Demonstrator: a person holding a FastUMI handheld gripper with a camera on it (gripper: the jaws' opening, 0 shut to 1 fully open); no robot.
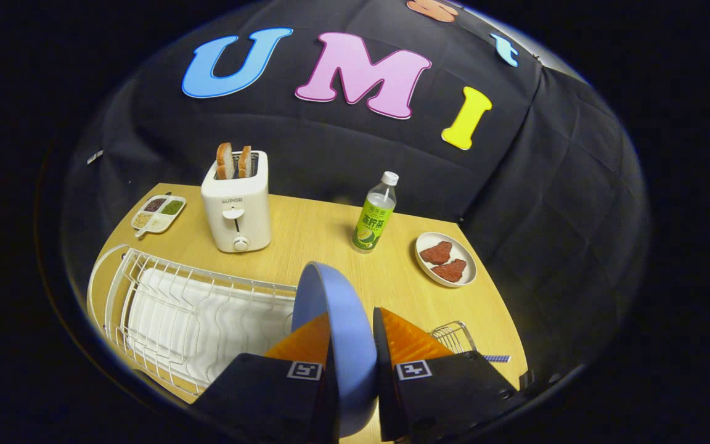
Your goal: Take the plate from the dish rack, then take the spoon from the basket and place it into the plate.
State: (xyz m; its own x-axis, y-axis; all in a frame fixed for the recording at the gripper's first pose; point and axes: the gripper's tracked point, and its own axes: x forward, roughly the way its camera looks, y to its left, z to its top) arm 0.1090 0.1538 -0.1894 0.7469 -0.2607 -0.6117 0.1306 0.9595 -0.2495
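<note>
Between closed jaws, smooth round plate (336, 320)

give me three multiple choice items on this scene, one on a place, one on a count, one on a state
1. The bottle stands between:
A. toaster and meat dish
B. rack and basket
C. tray and toaster

2. Bread slices in the toaster:
A. none
B. two
C. four

3. The blue plate is:
A. flat on the table
B. slotted in the rack
C. held on edge in the gripper

Answers:
1 A, toaster one side, meat dish the other.
2 B, two slices stick up.
3 C, jaws clamp both faces, beside the dish rack.
</note>
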